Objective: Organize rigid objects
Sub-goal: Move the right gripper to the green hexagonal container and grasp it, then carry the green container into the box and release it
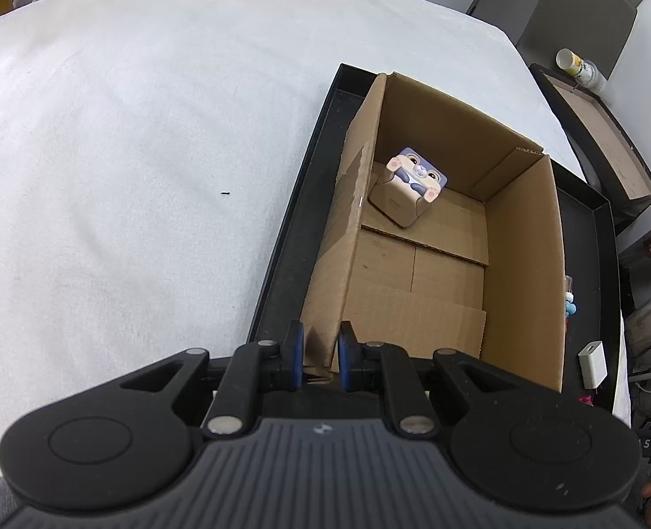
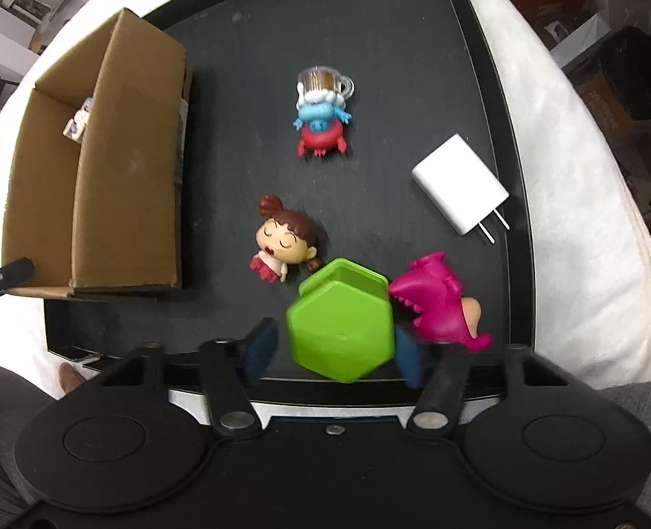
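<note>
The right gripper [image 2: 334,350] has its blue-padded fingers [image 2: 259,348] on either side of a green hexagonal box [image 2: 340,326], narrow about it; motion blur at the pads hides whether they press on its sides. The box is bright green plastic, six-sided, glossy, tilted so one flat hexagon face turns toward the camera with a raised rim at its far edge, and it sits at the near edge of the black tray [image 2: 413,44]. Touching its right side lies a magenta dinosaur figure [image 2: 435,304] with toothed mouth toward the box. Just beyond the box on the left lies a brown-haired doll figure [image 2: 281,238] on its back, its head near the box's far corner. Farther off are a white charger plug [image 2: 457,185] and a stacked blue-and-red crab toy with a small clear mug [image 2: 323,110]. The left gripper [image 1: 321,352] is clamped narrowly on the near wall of the cardboard box [image 1: 523,264], which stands in the tray's other end; inside, near a far corner, sits a small cube with a cartoon rabbit [image 1: 409,189]. White cloth [image 1: 127,132] covers the table.
</note>
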